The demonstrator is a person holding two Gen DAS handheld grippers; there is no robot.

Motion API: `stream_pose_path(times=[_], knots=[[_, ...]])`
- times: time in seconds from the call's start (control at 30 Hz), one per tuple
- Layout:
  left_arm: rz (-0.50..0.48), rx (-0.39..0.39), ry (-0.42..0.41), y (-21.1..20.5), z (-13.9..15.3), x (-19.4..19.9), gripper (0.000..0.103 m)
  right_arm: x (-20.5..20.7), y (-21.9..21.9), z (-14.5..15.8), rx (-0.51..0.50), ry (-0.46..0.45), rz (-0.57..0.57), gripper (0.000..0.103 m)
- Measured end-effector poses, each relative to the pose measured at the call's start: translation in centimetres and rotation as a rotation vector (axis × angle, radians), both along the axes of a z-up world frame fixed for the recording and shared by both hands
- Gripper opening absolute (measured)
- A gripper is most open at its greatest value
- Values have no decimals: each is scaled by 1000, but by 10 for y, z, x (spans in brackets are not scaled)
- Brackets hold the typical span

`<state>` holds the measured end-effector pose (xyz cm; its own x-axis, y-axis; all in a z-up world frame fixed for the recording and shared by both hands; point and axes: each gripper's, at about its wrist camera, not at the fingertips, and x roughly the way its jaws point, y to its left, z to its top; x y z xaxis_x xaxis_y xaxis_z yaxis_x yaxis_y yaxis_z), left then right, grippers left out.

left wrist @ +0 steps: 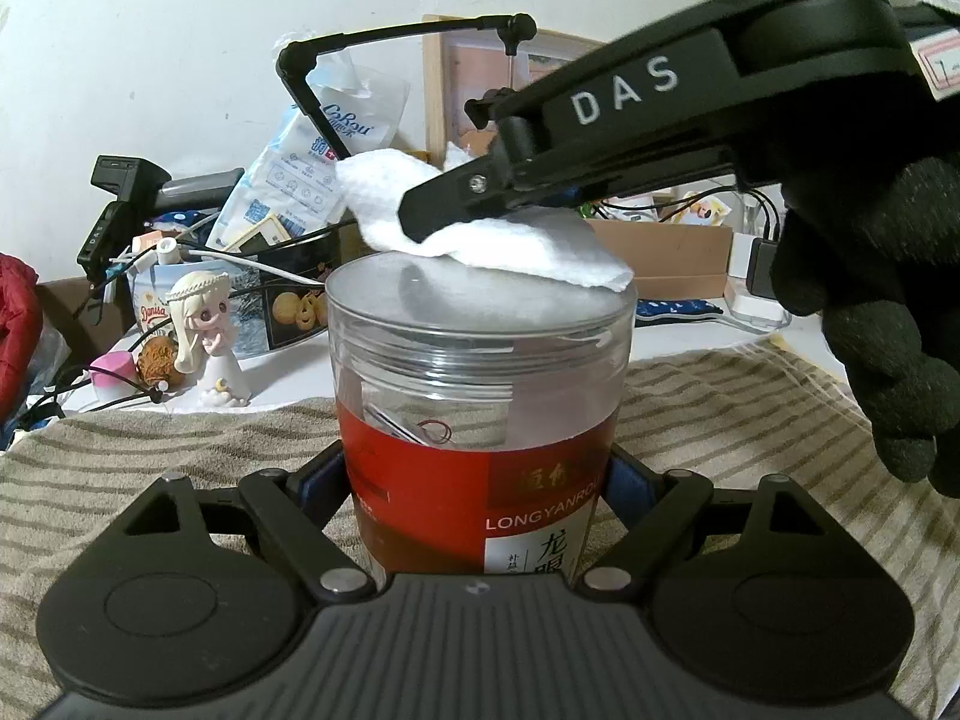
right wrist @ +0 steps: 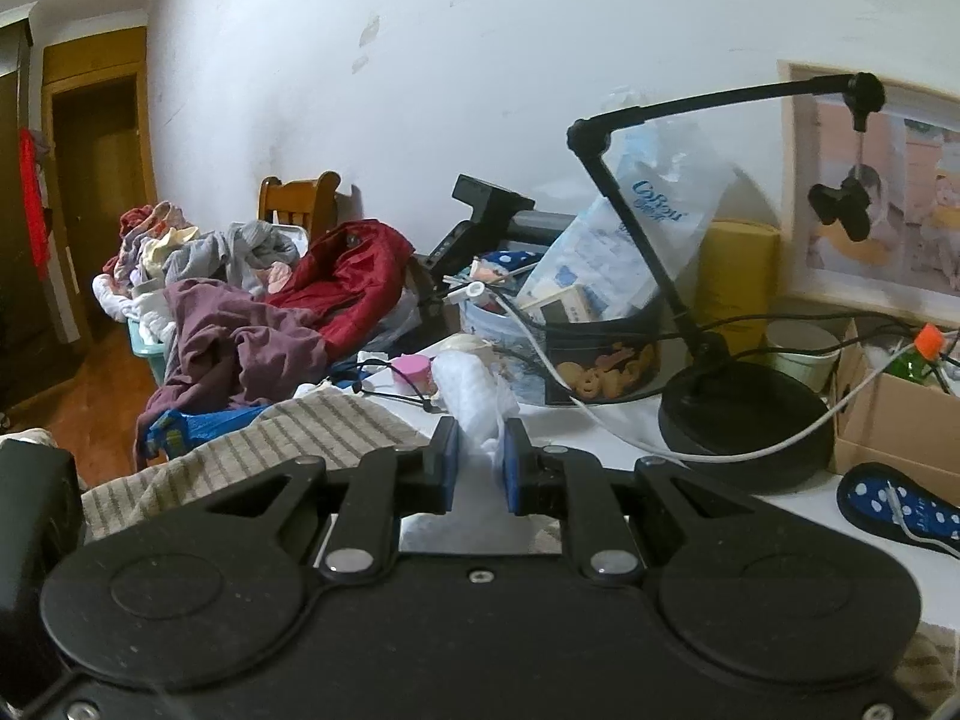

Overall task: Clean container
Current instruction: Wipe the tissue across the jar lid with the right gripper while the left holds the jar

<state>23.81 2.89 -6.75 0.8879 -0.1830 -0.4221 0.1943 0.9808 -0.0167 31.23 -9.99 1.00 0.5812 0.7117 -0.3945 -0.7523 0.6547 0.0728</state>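
A clear plastic container (left wrist: pixel 480 396) with a red label and a see-through lid stands upright on a striped towel (left wrist: pixel 150 468). My left gripper (left wrist: pixel 480 474) is shut on its lower body, a blue pad on each side. From the upper right my right gripper (left wrist: pixel 420 228), in a black-gloved hand (left wrist: pixel 888 324), holds a white wipe (left wrist: pixel 516 246) that lies on the lid's top. In the right wrist view, that gripper (right wrist: pixel 478 456) is shut on the crumpled wipe (right wrist: pixel 474 402), which sticks out ahead of the blue pads. The container is hidden there.
Behind stand a black desk-lamp arm (left wrist: pixel 384 33) on a round base (right wrist: pixel 744 414), a biscuit tin (left wrist: pixel 282 306), a tissue pack (left wrist: pixel 300 162), a small doll (left wrist: pixel 204 336), cables and a cardboard box (left wrist: pixel 672 252). Clothes (right wrist: pixel 258 300) are piled at left; a spotted item (right wrist: pixel 900 510) lies at right.
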Motion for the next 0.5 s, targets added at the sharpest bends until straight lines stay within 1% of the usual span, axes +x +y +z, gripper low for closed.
stream_pose_path(times=[0.5], knots=[[-3, 1, -1, -2, 0, 0, 87, -17, -22, -2, -14, -40, -32, 12]])
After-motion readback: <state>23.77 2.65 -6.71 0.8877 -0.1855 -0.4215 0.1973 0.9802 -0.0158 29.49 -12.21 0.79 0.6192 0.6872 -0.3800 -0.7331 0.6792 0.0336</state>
